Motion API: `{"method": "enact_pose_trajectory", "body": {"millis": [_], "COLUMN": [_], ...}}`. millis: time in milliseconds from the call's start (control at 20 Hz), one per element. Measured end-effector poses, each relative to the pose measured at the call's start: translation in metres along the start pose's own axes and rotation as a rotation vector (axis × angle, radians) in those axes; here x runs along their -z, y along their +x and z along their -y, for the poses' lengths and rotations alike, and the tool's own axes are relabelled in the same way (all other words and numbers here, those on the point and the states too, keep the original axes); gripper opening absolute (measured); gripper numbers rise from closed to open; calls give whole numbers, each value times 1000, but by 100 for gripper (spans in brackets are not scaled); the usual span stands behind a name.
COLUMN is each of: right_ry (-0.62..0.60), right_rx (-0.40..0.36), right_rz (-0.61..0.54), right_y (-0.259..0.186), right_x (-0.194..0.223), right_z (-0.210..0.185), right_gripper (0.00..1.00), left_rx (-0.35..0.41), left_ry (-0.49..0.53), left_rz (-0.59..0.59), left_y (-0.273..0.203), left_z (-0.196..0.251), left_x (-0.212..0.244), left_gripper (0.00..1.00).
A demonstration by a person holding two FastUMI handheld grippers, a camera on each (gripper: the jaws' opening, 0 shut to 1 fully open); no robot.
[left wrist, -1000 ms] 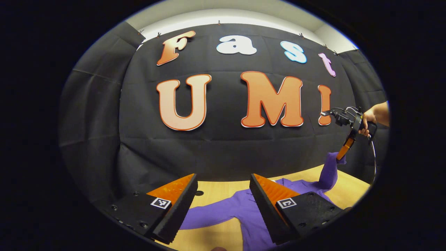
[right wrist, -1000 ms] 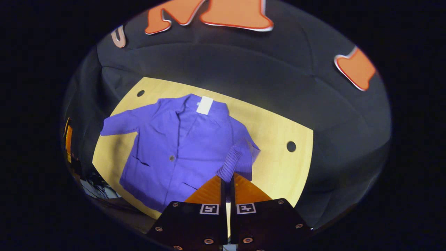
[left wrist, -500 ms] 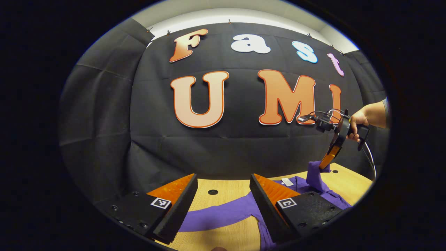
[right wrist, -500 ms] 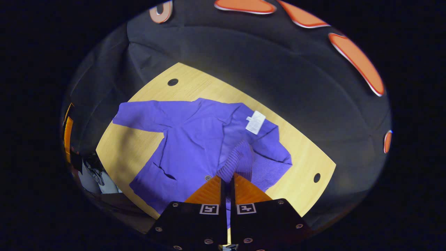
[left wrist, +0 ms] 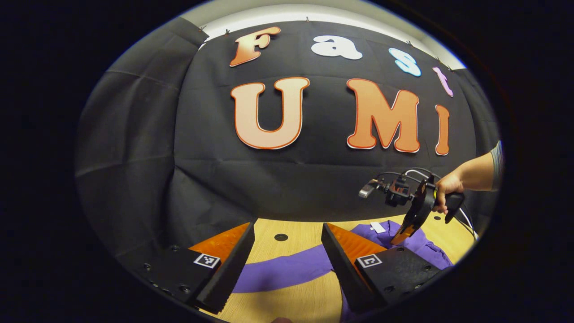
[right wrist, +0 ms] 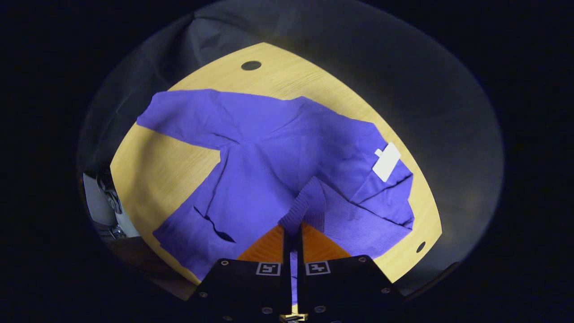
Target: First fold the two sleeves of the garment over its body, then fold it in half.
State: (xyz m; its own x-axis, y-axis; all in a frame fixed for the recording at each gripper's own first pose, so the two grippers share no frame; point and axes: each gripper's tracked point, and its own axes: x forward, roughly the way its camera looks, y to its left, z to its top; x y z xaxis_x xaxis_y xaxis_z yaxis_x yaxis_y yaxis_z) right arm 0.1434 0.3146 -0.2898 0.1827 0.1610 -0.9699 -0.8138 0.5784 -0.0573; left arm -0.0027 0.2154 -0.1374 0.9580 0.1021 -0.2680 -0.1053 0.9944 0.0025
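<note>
Garment point(right wrist: 269, 152) cuff point(right wrist: 305, 206) hidden in R gripper point(right wrist: 292, 231)

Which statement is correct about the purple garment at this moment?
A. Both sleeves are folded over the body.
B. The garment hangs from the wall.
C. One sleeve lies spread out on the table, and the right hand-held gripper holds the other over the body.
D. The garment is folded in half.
C: in the right gripper view one sleeve lies spread on the table, while the right hand-held gripper pinches the other sleeve over the garment.

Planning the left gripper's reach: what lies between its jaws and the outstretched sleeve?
Bare wooden table, seen in the left gripper view; the sleeve lies flat just beyond.
</note>
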Motion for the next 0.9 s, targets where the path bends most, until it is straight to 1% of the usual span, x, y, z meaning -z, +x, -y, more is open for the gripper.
{"method": "enact_pose_trajectory", "body": {"millis": [50, 150, 200, 300, 350, 400, 450, 500, 550, 600, 650, 700, 750, 800, 850, 900], "right_ry": [-1, 8, 6, 30, 49, 60, 70, 80, 101, 116, 129, 142, 155, 166, 176, 189], "right_rx": [4, -16, -41, -133, -170, -178, -182, -184, -192, -184, -154, -124, -114, -105, -97, -82], "right_rz": [-4, -13, -19, -27, -9, 25, 68, 110, 157, 188, 220, 251, 275, 296, 328, 357], "right_y": [7, 18, 21, 22, 18, 14, 9, 3, -6, -17, -27, -37, -46, -57, -70, -82], "right_x": [-5, -11, -13, -18, -23, -33, -42, -51, -58, -62, -63, -64, -63, -60, -58, -56], "right_z": [-4, -17, -27, -52, -62, -66, -65, -63, -64, -60, -48, -36, -30, -25, -18, -12], "right_gripper": [6, 7, 9, 14, 16, 22, 24, 34, 33, 58, 50, 53, 63, 63, 55, 64], "left_rx": [-8, -23, -30, -43, -48, -50, -53, -59, -68, -87, -105, -123, -142, -155, -152, -156], "left_ry": [-2, -4, -5, -5, -5, -6, -8, -7, -1, 10, 22, 32, 42, 48, 52, 61], "left_rz": [-5, -17, -25, -31, -38, -47, -51, -51, -57, -64, -69, -72, -80, -94, -125, -174], "left_y": [0, 0, 1, 4, 6, 7, 8, 9, 9, 10, 13, 15, 19, 20, 24, 27], "left_z": [-4, -10, -14, -19, -21, -24, -25, -29, -36, -46, -55, -65, -77, -91, -103, -113], "left_x": [3, 8, 10, 13, 16, 19, 23, 24, 28, 29, 35, 39, 45, 53, 67, 87], "left_gripper": [95, 95, 95, 95, 95, 95, 95, 95, 95, 95, 95, 95, 95, 95, 95, 95]}}
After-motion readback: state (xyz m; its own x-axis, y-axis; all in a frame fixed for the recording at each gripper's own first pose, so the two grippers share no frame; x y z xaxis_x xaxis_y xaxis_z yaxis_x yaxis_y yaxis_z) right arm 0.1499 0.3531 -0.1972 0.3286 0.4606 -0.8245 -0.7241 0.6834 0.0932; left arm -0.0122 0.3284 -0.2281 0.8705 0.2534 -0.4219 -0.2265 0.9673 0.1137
